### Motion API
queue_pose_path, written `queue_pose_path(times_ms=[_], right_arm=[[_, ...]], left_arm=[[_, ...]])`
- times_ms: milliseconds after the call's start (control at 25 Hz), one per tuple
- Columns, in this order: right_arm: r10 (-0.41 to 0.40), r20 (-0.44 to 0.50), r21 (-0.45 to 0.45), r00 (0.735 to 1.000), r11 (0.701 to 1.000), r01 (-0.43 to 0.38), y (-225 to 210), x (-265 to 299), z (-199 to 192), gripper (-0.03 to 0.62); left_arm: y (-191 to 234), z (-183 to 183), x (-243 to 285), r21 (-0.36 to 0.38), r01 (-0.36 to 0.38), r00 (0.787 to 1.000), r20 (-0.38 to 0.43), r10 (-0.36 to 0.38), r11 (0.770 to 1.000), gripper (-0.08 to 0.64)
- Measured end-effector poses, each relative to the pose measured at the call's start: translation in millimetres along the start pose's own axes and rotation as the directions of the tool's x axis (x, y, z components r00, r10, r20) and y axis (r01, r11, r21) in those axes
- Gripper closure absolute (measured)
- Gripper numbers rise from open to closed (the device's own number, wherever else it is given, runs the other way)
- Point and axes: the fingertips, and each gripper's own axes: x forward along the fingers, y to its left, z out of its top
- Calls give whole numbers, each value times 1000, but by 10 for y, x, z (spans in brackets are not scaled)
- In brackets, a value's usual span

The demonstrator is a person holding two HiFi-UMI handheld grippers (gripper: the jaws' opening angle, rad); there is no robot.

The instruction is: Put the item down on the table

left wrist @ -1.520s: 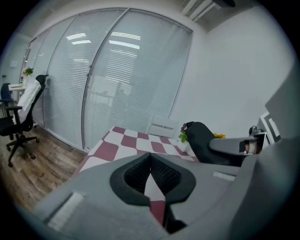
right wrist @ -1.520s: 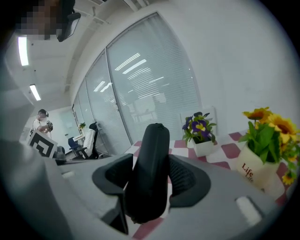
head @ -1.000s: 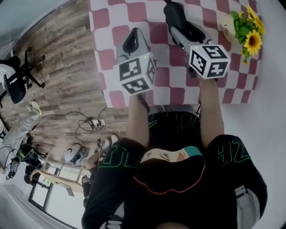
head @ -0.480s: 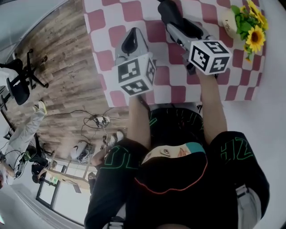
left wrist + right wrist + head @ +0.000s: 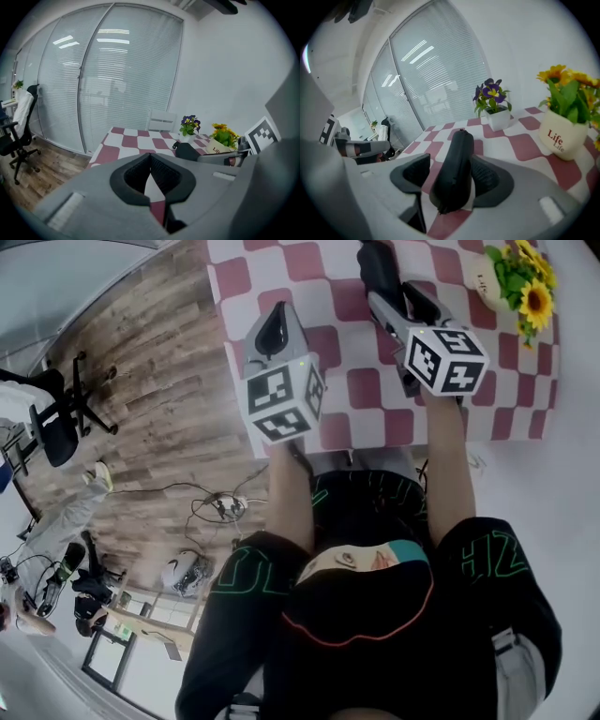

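We see the right gripper [image 5: 450, 180] w/ its jaws wide and opening, and a black oblong item [image 5: 457, 159] standing btwn them. The item leans on the right-hand pad, while a clear gap shows btwn it and the left-hand pad, so nothing clamps it. Its near end sits low over a red square of the checked tablecloth [image 5: 525, 145]; we can't tell for sure whether it rests there. In the head view the item pokes out past the jaws toward the far side of the table [image 5: 309, 273], over the cloth. The left gripper [image 5: 151, 176] is closed, pads meeting at the tips w/ only a thin wedge of cloth seen behind them, and it holds nothing. It hangs over the table's left part, beside the right one. Each gripper carries a marker cube [image 5: 281, 395], and a bare forearm [image 5: 445, 465] shows behind the right one. On the table's right side stands a white pot of sunflowers [image 5: 562, 133] marked "Life", and further back a small white pot w/ purple flowers [image 5: 496, 117]; both stand apart from the item. Beyond the table are a white chair [image 5: 161, 121] and a glass wall w/ blinds [image 5: 117, 79]. To the left is a wood floor [image 5: 150, 399] w/ a black office chair [image 5: 52, 423].
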Motion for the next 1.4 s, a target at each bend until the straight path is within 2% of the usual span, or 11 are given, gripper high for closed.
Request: queue_pose_path(times_ms=[200, 400, 600, 640, 680, 720, 840, 960, 1040, 1160, 1400], right_arm=[[-57, 104, 3, 993, 998, 57, 89, -215, 113, 315], [-45, 232, 1, 972, 999, 46, 256, -487, 424, 434], [-55, 302, -39, 952, 997, 70, 456, -707, 801, 491], [-56, 326, -38, 944, 997, 73, 473, -728, 883, 511], [-52, 356, -34, 933, 997, 68, 497, -744, 963, 564], [-36, 390, -30, 920, 998, 51, 547, -762, 1042, 578], [75, 472, -59, 878, 997, -54, 916, -906, 1289, 589], [164, 494, -121, 854, 986, -119, 1402, -1150, 1470, 589], [184, 498, -184, 848, 977, -104, 1617, -1247, 1583, 589], [174, 505, -255, 846, 966, -46, 1698, -1282, 1746, 589], [124, 566, -257, 815, 966, 32, 1690, -1382, 2055, 589]], left_arm=[[49, 98, -151, 20, 31, 999, 43, -32, 999, 551], [108, 416, -302, 35, 37, 991, 125, -41, 999, 551], [377, 882, -548, 19, -16, 977, 215, 12, 1000, 551], [386, 954, -578, 23, -21, 971, 238, 15, 1000, 551], [388, 1008, -604, 28, -27, 965, 261, 19, 999, 551], [386, 1049, -633, 33, -34, 959, 283, 23, 999, 551], [374, 1204, -829, 38, -42, 938, 345, 26, 998, 551], [381, 1421, -1170, 38, -34, 921, 390, 17, 999, 551], [377, 1589, -1321, 42, -24, 904, 428, 4, 999, 551], [353, 1815, -1412, 53, -13, 875, 483, -14, 999, 551], [274, 2139, -1524, 99, -21, 842, 539, -36, 995, 551]])
